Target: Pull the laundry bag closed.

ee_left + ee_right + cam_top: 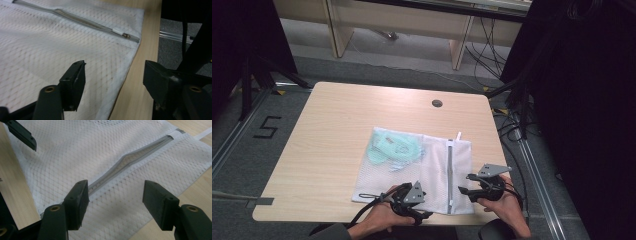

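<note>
The mesh bag (120, 152) ahead of the right gripper (116, 197) is white netted cloth, matt, with a smooth grey plastic-looking zipper (130, 162). Under it the table (15, 195) is pale wood-grain, satin. The gripper's pads look matt black plastic.

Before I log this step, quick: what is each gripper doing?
Left gripper: jaws open, astride the near edge of the white mesh zip-up laundry bag, gripping nothing.
Right gripper: jaws open over the bag, gripping nothing.
</note>
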Tool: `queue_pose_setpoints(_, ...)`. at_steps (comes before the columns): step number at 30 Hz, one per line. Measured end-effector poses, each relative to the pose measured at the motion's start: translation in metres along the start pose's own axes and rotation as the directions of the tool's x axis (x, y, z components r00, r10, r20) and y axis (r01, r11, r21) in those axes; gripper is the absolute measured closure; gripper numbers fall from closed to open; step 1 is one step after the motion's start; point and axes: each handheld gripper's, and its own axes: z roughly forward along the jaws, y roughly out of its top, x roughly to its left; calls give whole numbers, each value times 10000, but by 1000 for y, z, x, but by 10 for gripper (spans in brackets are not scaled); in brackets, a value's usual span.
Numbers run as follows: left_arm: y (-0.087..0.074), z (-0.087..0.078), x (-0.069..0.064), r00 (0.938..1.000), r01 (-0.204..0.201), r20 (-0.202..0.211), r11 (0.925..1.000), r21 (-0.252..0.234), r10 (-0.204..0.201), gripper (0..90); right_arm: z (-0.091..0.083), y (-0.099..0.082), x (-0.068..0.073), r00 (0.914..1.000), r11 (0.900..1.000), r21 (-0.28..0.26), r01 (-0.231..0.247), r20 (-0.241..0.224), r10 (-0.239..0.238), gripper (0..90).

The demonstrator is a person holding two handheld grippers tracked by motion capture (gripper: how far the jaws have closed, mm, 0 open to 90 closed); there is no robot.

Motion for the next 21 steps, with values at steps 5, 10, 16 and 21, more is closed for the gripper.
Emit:
queue_pose_setpoints(5, 6, 15, -6, 9988, -388, 300, 9992, -37, 389, 432, 1, -1, 0, 9999, 9999, 55, 96, -115, -96, 395)
queue_pose_setpoints(10, 10, 25, -5, 9972, -610, 437, 9981, 128, 604, 459, 5, -1, -1, 9994, 10000, -32, 29, -342, -31, 401)
queue_pose_setpoints(16, 13, 32, -3, 9973, -485, 565, 9987, 152, 475, 477, 4, 0, 2, 9987, 9996, 243, 167, -482, -155, 404)
queue_pose_setpoints(21, 16, 35, -6, 9954, -740, 634, 9969, 278, 721, 489, 2, -5, 4, 9996, 9999, -113, 127, -238, -130, 403)
